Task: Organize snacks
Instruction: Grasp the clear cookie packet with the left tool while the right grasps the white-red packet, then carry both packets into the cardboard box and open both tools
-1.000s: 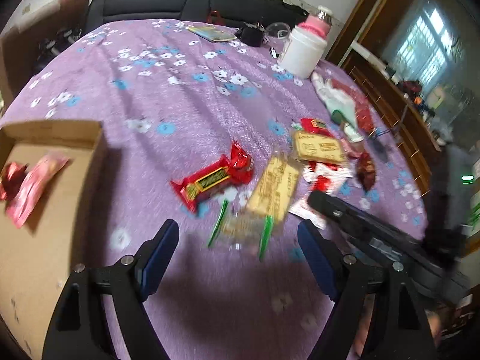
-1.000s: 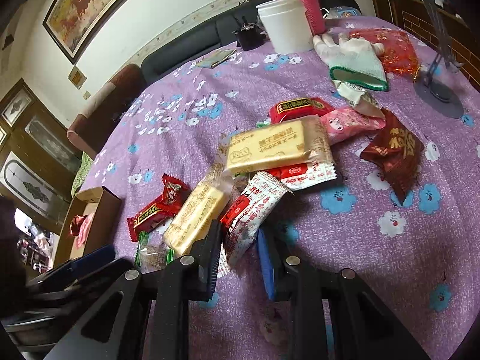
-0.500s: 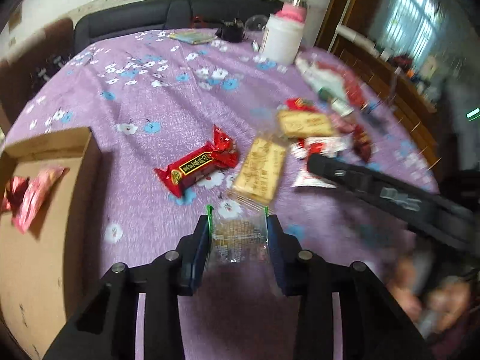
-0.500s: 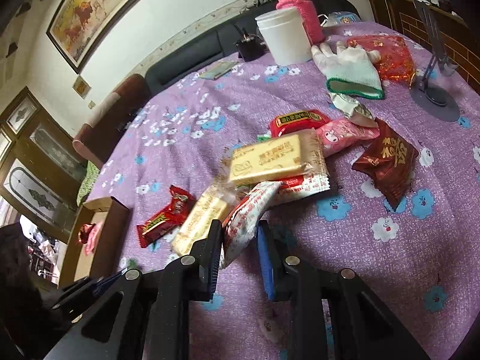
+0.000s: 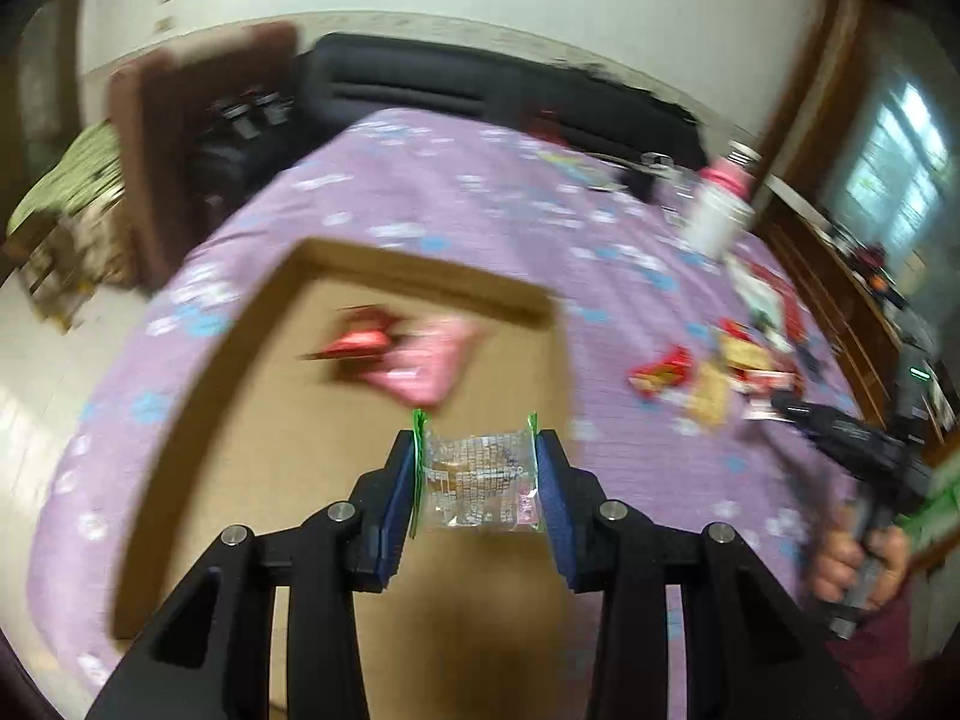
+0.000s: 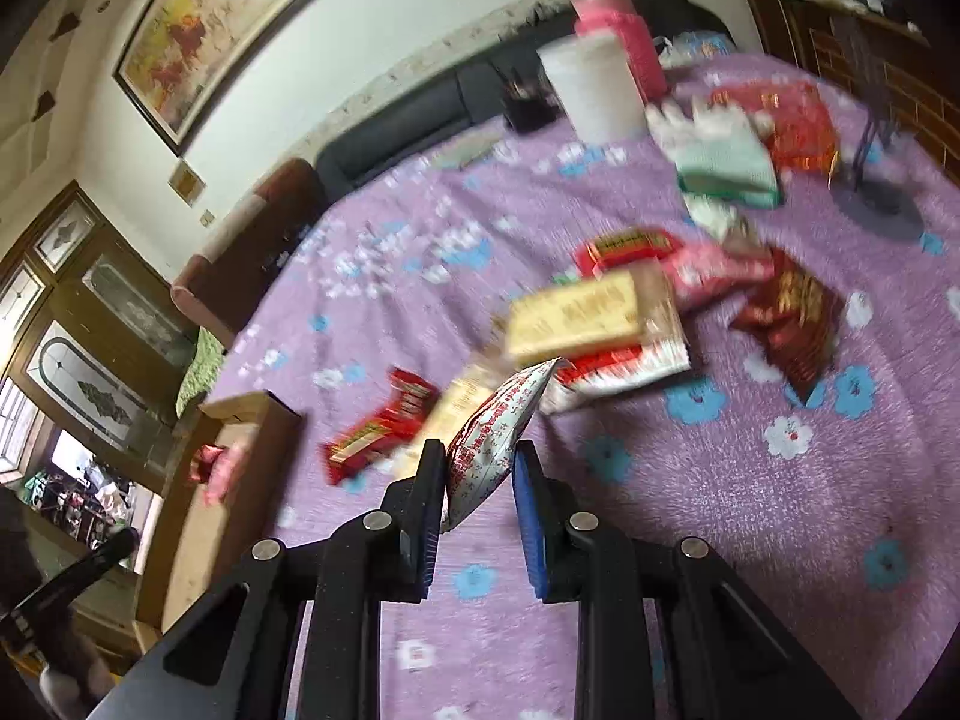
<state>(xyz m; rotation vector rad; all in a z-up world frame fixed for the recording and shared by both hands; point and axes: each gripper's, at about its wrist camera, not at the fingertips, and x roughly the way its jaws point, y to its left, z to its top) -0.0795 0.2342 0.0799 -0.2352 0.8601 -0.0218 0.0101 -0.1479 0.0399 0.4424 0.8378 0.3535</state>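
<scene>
My left gripper [image 5: 477, 480] is shut on a clear snack packet with green edges [image 5: 477, 477] and holds it above the open cardboard box [image 5: 252, 438]. A red and a pink snack [image 5: 414, 354] lie in the box. My right gripper [image 6: 480, 468] is shut on a white and red snack packet [image 6: 495, 432] and holds it above the purple flowered cloth [image 6: 750, 510]. Behind it lies the snack pile: a red bar [image 6: 378, 432], a yellow biscuit pack [image 6: 576, 315], a dark red pouch [image 6: 792, 318]. The box [image 6: 228, 468] shows at the left in the right wrist view.
A white jar [image 6: 591, 87], a pink bottle [image 6: 624, 30], a glove [image 6: 720, 150] and a black stand [image 6: 876, 204] sit at the far side of the table. A brown chair [image 5: 162, 180] and a black sofa [image 5: 480, 90] stand beyond the table edge.
My left gripper closed on the clear packet, lifted it and swung left over the box. My right gripper lifted the white and red packet off the pile.
</scene>
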